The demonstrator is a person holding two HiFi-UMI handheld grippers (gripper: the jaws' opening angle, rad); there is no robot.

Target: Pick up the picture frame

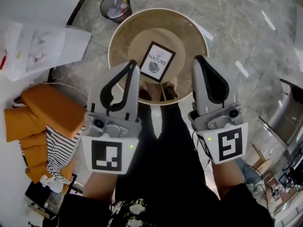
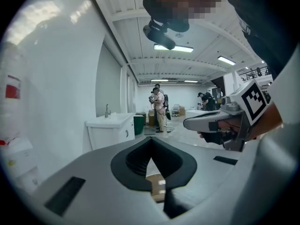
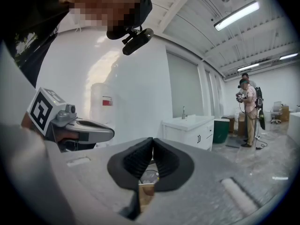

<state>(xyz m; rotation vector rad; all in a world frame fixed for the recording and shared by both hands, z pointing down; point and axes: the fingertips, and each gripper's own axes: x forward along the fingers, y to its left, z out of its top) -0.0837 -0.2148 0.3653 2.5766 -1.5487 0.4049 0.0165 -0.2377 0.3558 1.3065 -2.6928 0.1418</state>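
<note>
Both grippers are closed tight and hold nothing. Left gripper [image 1: 130, 68] hangs over the near left edge of the round table [image 1: 119, 32], and right gripper [image 1: 198, 60] over its near right edge. Near the table's centre lies the picture frame [image 1: 157, 60], between the two tips and held by neither. Beyond the table stands a waste bin [image 1: 115, 7].

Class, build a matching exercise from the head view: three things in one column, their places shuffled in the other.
Things:
1. picture frame
2. wastebasket
3. orange cushions

Places:
A. on the floor beyond the round table
B. at the left, beside a striped cloth
C. on the round table

Pairs: 1-C, 2-A, 3-B.
</note>
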